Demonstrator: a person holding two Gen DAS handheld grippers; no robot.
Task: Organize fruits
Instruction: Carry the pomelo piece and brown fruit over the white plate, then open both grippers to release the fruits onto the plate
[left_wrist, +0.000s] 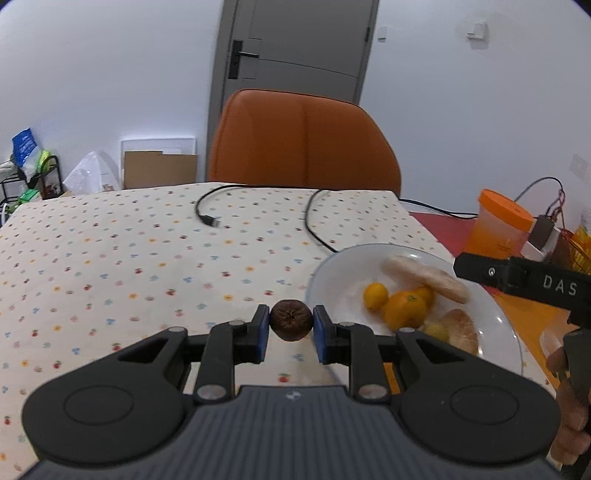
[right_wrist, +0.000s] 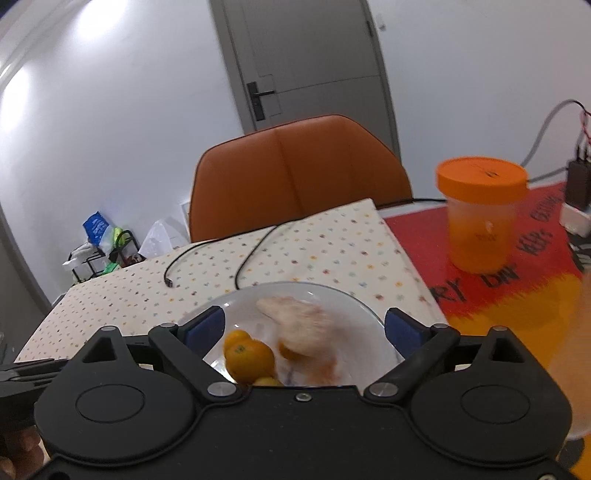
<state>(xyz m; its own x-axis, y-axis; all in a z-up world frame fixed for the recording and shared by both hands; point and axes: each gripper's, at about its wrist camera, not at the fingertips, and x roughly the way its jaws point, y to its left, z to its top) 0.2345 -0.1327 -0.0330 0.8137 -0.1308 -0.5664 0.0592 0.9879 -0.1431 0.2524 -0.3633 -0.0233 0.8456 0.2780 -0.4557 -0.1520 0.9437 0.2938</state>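
My left gripper (left_wrist: 291, 325) is clamped on a small brown wrinkled fruit (left_wrist: 290, 319), held above the floral tablecloth (left_wrist: 129, 258) just left of the white plate (left_wrist: 332, 273). My right gripper (right_wrist: 304, 332) hangs spread wide, empty, over that plate, which holds oranges (right_wrist: 247, 356) and pale, blurred pieces.

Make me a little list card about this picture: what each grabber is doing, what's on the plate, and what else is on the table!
left gripper: shut on a dark brown fruit, beside the plate
right gripper: open, empty, over the plate
plate: white; holds orange fruits, a small yellow fruit and pale, blurred pieces
table cover: dotted tablecloth
also on table: black cable, orange-lidded jar
behind table: orange chair
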